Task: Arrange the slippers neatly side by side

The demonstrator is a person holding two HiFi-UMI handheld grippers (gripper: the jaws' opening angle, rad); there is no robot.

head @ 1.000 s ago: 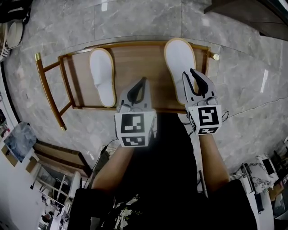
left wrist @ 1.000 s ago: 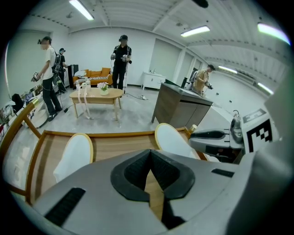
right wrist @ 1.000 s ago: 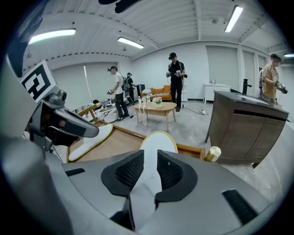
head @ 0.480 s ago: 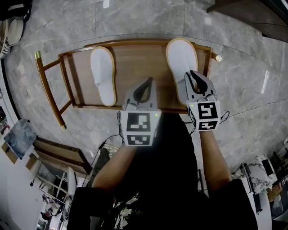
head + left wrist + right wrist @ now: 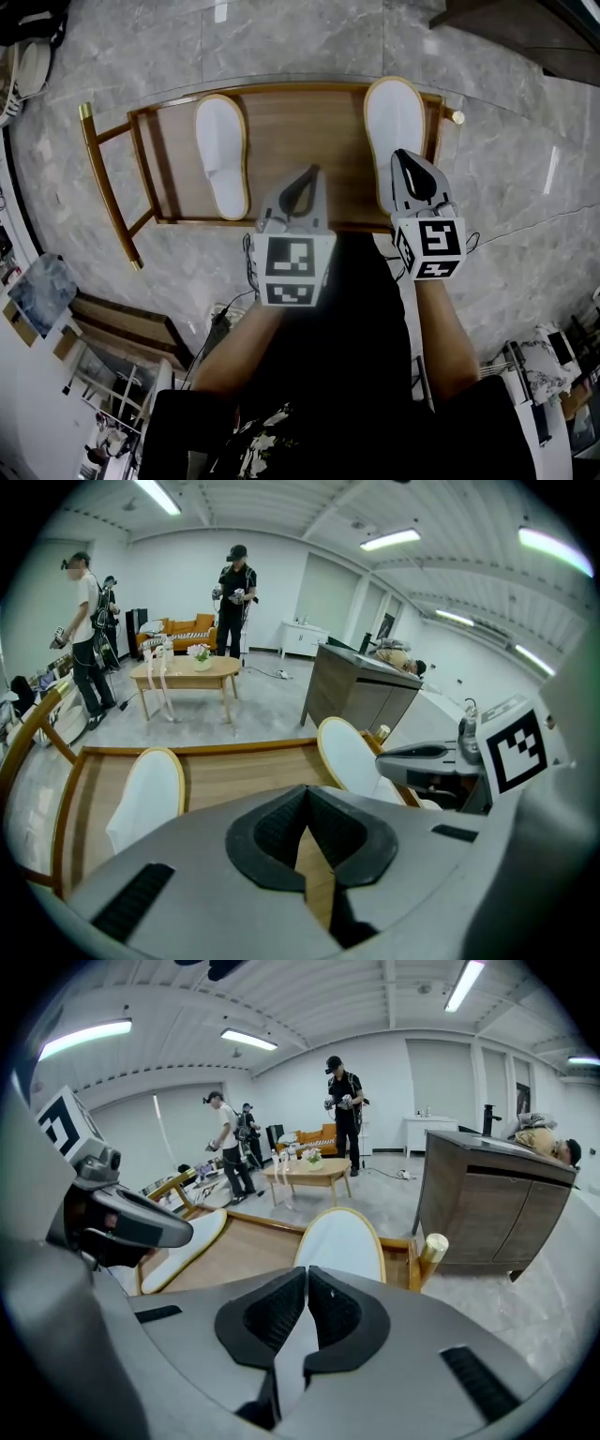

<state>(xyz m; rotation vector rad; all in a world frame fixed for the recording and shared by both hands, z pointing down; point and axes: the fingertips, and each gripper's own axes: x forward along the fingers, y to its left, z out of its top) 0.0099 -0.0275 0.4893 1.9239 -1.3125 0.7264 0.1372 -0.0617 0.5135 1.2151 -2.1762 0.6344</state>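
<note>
Two white slippers lie on a wooden bench (image 5: 300, 131), toes pointing away from me. The left slipper (image 5: 221, 155) (image 5: 145, 794) sits at the bench's left end and the right slipper (image 5: 394, 122) (image 5: 342, 1241) at its right end, far apart. My right gripper (image 5: 405, 157) (image 5: 307, 1279) is at the right slipper's heel. Its jaws have just been closing and now stand shut on the heel's edge, with white showing between them. My left gripper (image 5: 307, 173) (image 5: 307, 794) hangs shut and empty over the bare wood between the slippers, near the front edge.
The bench has raised wooden rails and a brass knob (image 5: 433, 1244) at its right corner, and stands on marble floor (image 5: 506, 169). Behind it are a brown cabinet (image 5: 487, 1208), a low coffee table (image 5: 183, 672) and several standing people (image 5: 234, 597).
The right gripper's jaws, open over the slipper's heel before, are now closed there. The left gripper shifted slightly right early on and has kept still since.
</note>
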